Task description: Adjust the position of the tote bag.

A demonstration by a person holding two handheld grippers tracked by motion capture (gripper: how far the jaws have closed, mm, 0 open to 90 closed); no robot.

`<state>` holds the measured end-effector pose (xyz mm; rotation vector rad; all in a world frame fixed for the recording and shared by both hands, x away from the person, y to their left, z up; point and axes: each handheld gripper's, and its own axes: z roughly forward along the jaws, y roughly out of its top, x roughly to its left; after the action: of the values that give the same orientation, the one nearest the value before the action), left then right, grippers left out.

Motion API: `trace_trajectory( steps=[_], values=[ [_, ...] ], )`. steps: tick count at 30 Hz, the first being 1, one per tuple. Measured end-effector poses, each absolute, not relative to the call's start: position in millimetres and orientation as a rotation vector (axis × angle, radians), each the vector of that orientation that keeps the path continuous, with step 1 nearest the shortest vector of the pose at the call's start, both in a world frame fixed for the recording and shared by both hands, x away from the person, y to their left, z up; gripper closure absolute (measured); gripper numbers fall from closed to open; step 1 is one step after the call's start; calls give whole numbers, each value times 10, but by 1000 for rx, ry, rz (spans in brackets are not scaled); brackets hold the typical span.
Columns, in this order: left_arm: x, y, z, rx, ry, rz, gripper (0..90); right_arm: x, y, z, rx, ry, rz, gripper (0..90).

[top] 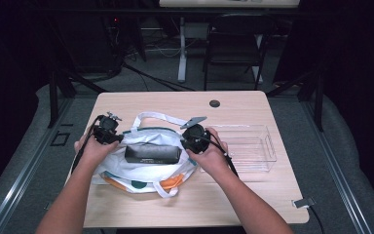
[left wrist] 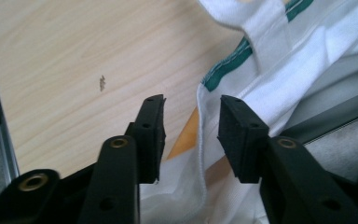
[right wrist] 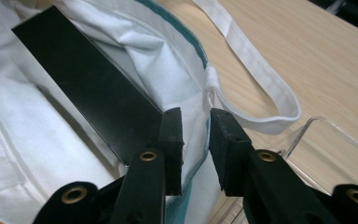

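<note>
Jaws on your left gripper [left wrist: 191, 135] stand apart w/ a moderate gap, and the hemmed edge of the white fabric tote bag w/ green trim [left wrist: 279, 70] runs up between them; the pads aren't pressed on it, so nothing is clamped. In the left gripper view an orange patch of the bag shows just past the left jaw, w/ bare light wood-grain tabletop [left wrist: 74, 60] beyond.

Your right gripper [right wrist: 196, 140] has a narrower gap, jaws straddling the bag's rim where the green trim runs. Cloth sits between the pads, but whether they pinch it I can't tell. Just beside its left jaw lies the flat black rectangular box [right wrist: 84, 84], inside the bag's open mouth. One white strap loop [right wrist: 261, 88] lies on the table past the rim, and the corner of a clear plastic tray [right wrist: 326, 140] sits close at right.

From the high view: your left hand [top: 93, 148] holds its gripper at the bag's left edge, your right hand [top: 213, 156] holds the other at the right edge (grey plate on top of that one), so the two flank the bag opening w/ the black box between them. The bag lies flat on the near-centre of the table, orange & teal markings along its near side. The tray is to the right of the bag, near your right hand. A small dark round cap [top: 215, 103] sits at the far edge of the table.
</note>
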<state>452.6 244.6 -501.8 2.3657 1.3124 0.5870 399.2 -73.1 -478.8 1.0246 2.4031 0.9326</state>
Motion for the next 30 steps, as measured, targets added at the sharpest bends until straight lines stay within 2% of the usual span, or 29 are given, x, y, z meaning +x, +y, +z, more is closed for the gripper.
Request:
trace_trajectory(
  steps=[4, 11, 19, 30],
  values=[
    [4487, 2447, -4940, 2326, 1295, 610, 539, 3924, -760, -4714, 1009, 2376, 982, 731],
    [4401, 2458, -4846, 2343, 1273, 627, 523, 3844, -800, -4679, 1013, 2377, 1023, 691],
    [4294, 2450, -4645, 2378, 1159, 691, 481, 3706, -926, -4629, 1043, 2373, 1108, 657],
    [4222, 2365, -4517, 2473, 1018, 646, 455, 3607, -1082, -4536, 988, 2380, 1098, 563]
  ],
)
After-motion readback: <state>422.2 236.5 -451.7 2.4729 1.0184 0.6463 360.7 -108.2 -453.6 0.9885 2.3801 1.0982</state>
